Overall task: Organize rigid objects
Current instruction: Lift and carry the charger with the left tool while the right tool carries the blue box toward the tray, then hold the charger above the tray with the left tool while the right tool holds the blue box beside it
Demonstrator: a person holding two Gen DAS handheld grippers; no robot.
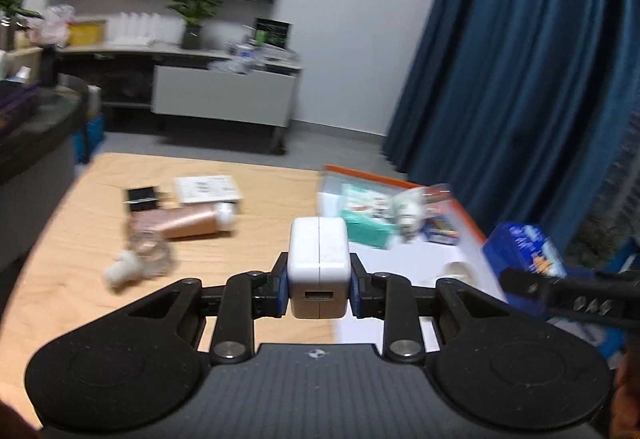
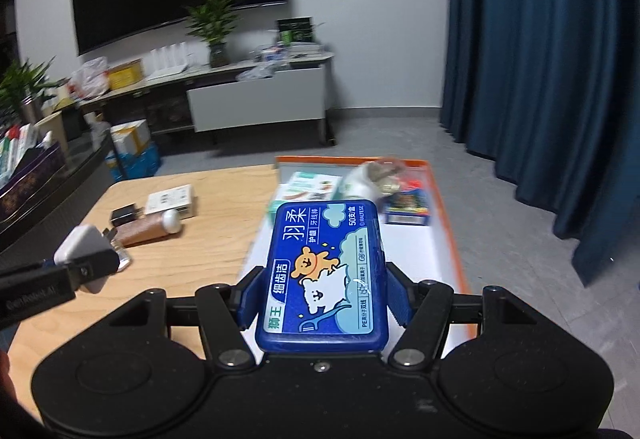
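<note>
My left gripper [image 1: 319, 279] is shut on a white USB charger cube [image 1: 319, 263], held above the wooden table [image 1: 80, 239] near the orange-rimmed white tray [image 1: 400, 263]. It also shows in the right wrist view [image 2: 86, 251]. My right gripper [image 2: 322, 287] is shut on a blue dental floss box [image 2: 324, 275], held above the tray's [image 2: 436, 239] near end. The floss box shows at the right of the left wrist view [image 1: 524, 251].
In the tray lie a teal box [image 1: 366, 225], a white bottle [image 1: 408, 213] and a small blue box [image 2: 406, 209]. On the table lie a rose-gold tube [image 1: 192, 223], a black adapter [image 1: 140, 197], a white booklet [image 1: 208, 189] and a clear bottle [image 1: 140, 259].
</note>
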